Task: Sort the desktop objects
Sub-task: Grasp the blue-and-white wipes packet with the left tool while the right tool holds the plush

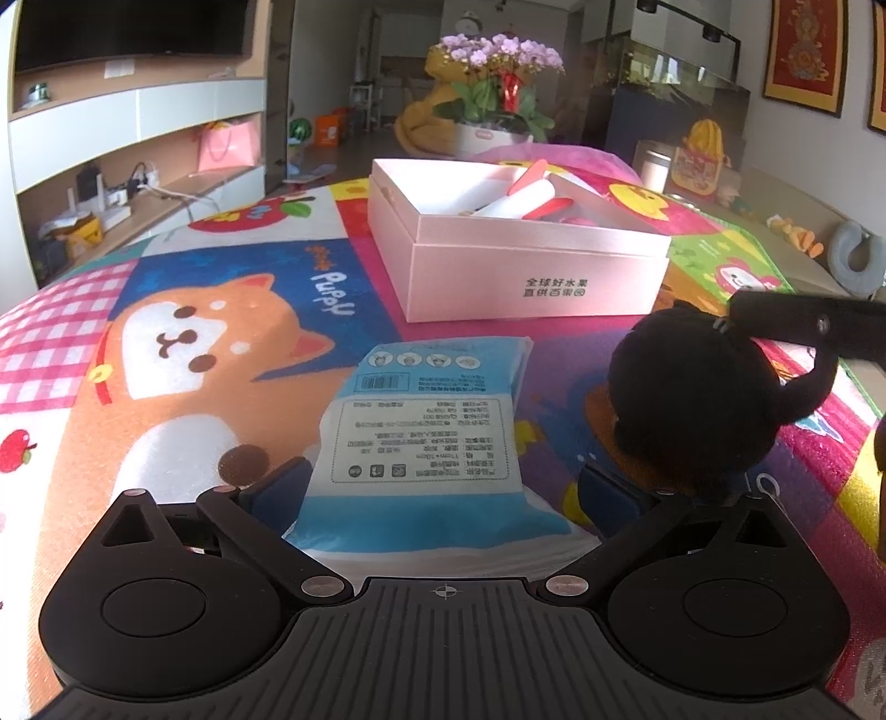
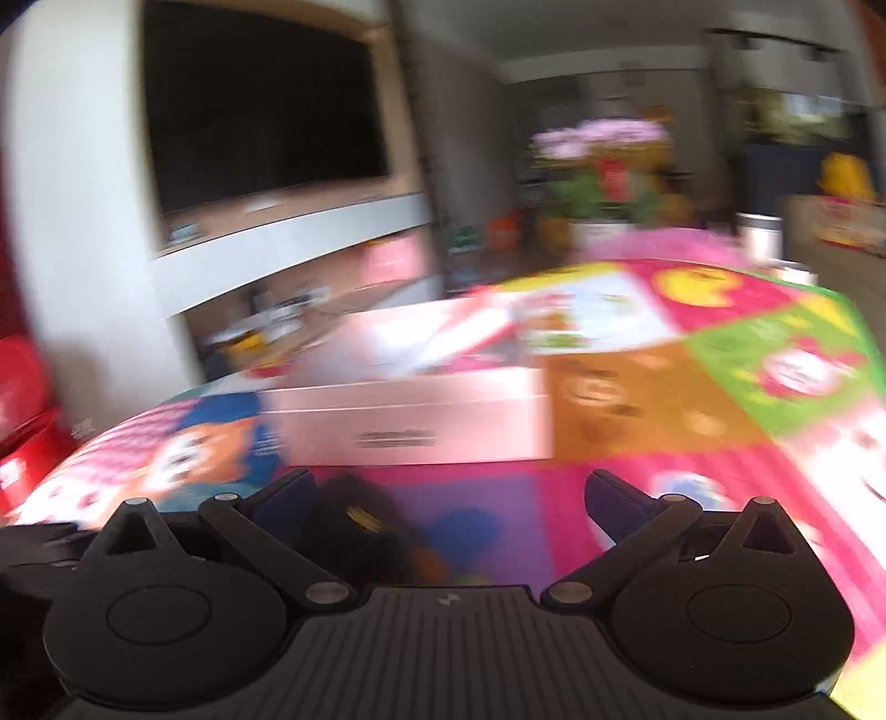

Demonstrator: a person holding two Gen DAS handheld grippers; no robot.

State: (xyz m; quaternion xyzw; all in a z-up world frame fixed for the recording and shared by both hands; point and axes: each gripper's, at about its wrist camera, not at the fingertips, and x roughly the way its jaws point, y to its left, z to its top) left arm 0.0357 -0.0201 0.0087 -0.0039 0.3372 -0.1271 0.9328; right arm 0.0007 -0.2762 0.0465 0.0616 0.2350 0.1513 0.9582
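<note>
A blue and white flat packet (image 1: 426, 421) lies on the cartoon play mat (image 1: 194, 343), between the fingers of my left gripper (image 1: 443, 490). The jaws stand wide and the right finger is clear of the packet. A black plush toy (image 1: 686, 399) sits just right of it, with a black part of the other gripper (image 1: 808, 327) over its top. Behind them is the open pink box (image 1: 531, 266), holding a white roll and red pieces (image 1: 520, 199). The right wrist view is blurred. My right gripper (image 2: 451, 495) is open, facing the pink box (image 2: 410, 410), with a dark blurred thing (image 2: 360, 520) by its left finger.
A pot of purple flowers (image 1: 493, 133) and a white cylinder (image 1: 656, 166) stand beyond the mat's far edge. A shelf unit with a television (image 1: 127, 33) fills the left. The mat's right edge (image 1: 864, 387) drops off near the toy.
</note>
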